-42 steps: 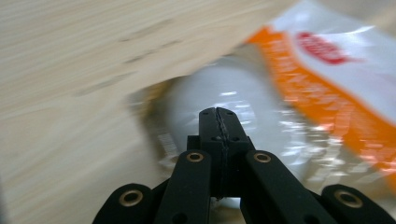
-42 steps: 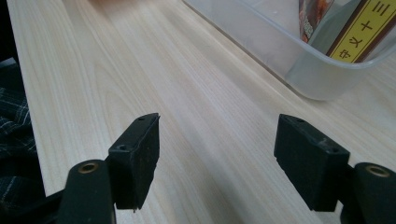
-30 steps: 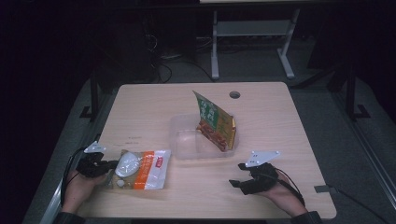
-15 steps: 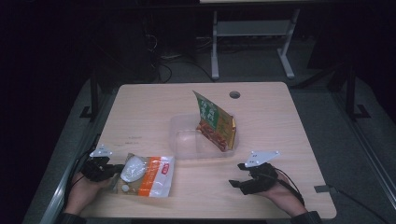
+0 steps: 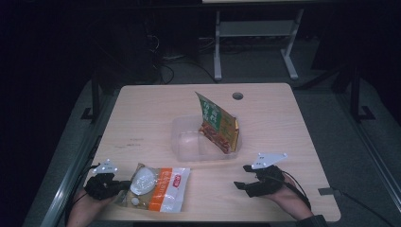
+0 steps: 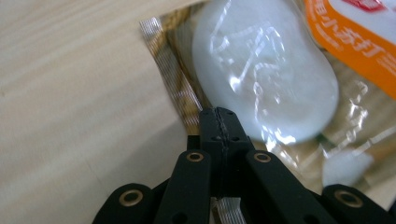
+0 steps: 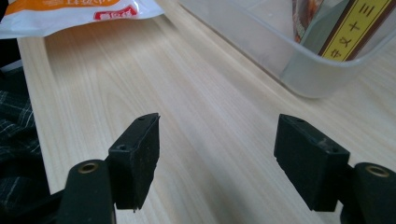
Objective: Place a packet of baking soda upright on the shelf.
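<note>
Snack bag (image 6: 280, 88) seam pinched, hidden under left gripper (image 6: 219, 122) jaws

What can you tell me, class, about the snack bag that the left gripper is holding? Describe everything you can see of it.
The snack bag is a flat, glossy plastic pouch with a clear window and an orange and white printed panel bearing a red logo. Pale round pieces show through the film. It lies on the table near the front left edge. The left gripper is shut on its crimped edge seam; nothing else touches it.
</note>
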`<move>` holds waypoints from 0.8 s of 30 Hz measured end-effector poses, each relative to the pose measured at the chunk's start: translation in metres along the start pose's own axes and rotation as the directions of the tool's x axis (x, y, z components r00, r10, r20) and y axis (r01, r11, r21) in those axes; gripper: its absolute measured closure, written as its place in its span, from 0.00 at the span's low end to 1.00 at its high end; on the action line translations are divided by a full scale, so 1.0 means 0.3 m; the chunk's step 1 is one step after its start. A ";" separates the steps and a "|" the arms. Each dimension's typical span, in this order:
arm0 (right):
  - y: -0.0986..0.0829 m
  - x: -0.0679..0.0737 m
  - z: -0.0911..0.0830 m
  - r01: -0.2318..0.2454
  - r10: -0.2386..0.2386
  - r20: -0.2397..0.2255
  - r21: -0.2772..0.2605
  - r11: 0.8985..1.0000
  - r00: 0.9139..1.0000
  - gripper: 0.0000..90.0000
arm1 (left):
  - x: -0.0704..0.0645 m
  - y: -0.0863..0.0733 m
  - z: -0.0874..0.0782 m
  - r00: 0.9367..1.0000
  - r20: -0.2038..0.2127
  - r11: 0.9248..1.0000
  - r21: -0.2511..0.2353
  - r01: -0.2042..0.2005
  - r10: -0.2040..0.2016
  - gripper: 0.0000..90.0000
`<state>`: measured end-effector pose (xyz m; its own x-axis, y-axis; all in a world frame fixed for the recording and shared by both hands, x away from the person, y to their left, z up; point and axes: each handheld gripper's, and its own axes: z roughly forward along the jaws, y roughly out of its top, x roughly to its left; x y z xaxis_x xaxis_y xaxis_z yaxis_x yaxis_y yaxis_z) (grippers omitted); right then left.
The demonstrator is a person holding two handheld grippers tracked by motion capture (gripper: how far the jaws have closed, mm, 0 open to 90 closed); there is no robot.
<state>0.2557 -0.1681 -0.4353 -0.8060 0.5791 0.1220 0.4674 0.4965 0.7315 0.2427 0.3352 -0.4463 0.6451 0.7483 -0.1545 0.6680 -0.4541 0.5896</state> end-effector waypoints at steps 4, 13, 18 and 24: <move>-0.008 0.001 -0.006 -0.006 0.006 0.002 0.002 1.000 1.000 0.34 | -0.017 0.007 0.010 1.000 0.022 1.000 0.003 -0.022 0.022 1.00; -0.009 0.000 -0.008 -0.009 0.009 0.001 -0.002 1.000 1.000 0.34 | -0.067 0.035 0.041 0.994 0.088 0.998 0.011 -0.058 0.057 1.00; -0.009 0.000 -0.010 -0.008 0.008 0.003 -0.002 1.000 1.000 0.34 | -0.132 0.054 0.066 0.987 0.133 0.996 0.008 -0.090 0.088 1.00; -0.007 0.001 -0.008 -0.005 0.005 0.002 -0.002 1.000 1.000 0.34 | -0.199 0.086 0.103 0.975 0.179 0.991 0.007 -0.131 0.128 1.00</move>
<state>0.2535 -0.1705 -0.4354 -0.8032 0.5826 0.1244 0.4707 0.4926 0.7320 0.2329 0.2640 -0.4464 0.7811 0.5854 -0.2174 0.5803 -0.5518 0.5990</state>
